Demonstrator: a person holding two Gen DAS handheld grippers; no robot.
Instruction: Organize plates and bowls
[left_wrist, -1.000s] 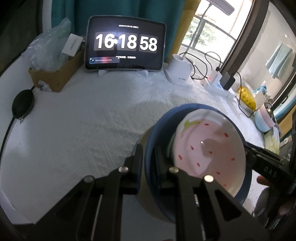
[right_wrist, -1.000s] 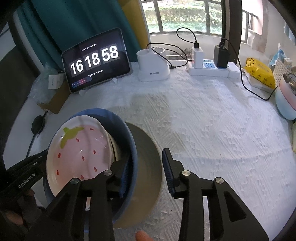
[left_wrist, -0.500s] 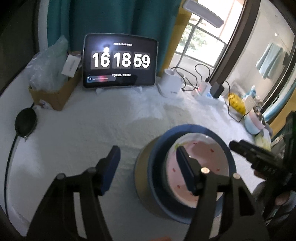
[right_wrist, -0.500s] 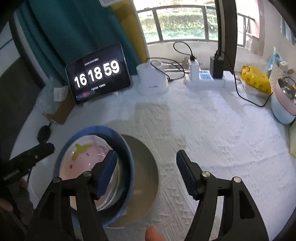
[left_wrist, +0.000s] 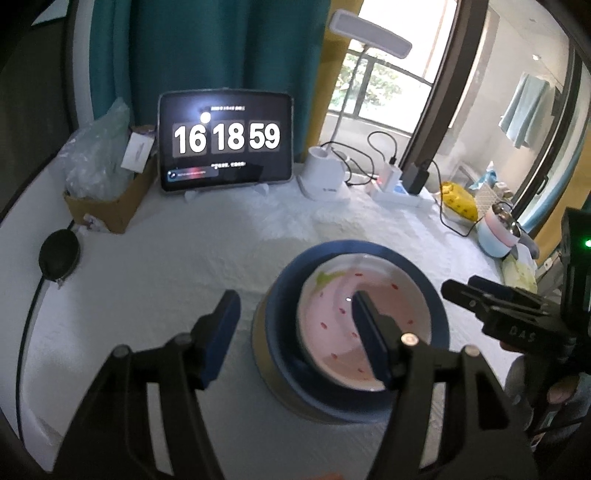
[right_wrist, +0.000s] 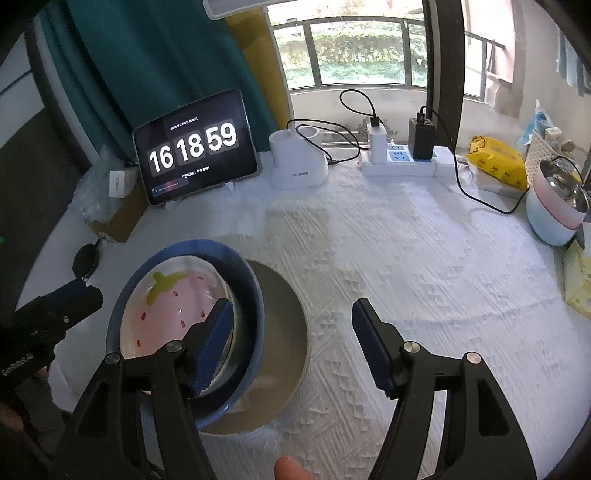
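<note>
Three dishes nested near tabletop's front edge: strawberry plate (right_wrist: 173, 306) in blue bowl (right_wrist: 251, 295), on tan plate (right_wrist: 284, 332). Left claw (left_wrist: 291, 314), right claw (right_wrist: 291, 317) both spread wide, empty. Risk: blue bowl sits off-centre; bump could tip stack.

The left gripper (left_wrist: 295, 325) points obliquely downward with its jaws spread apart; the log shows them having just opened, and nothing is clamped between the blue pads (left_wrist: 221, 332). The right gripper (right_wrist: 291, 339) takes the same downward pitch, jaws likewise parted after opening, pads pressing on nothing. Each gripper appears at the edge of the other's view, with fingers of a hand (left_wrist: 561, 395) wrapped on the right unit's body.
</note>
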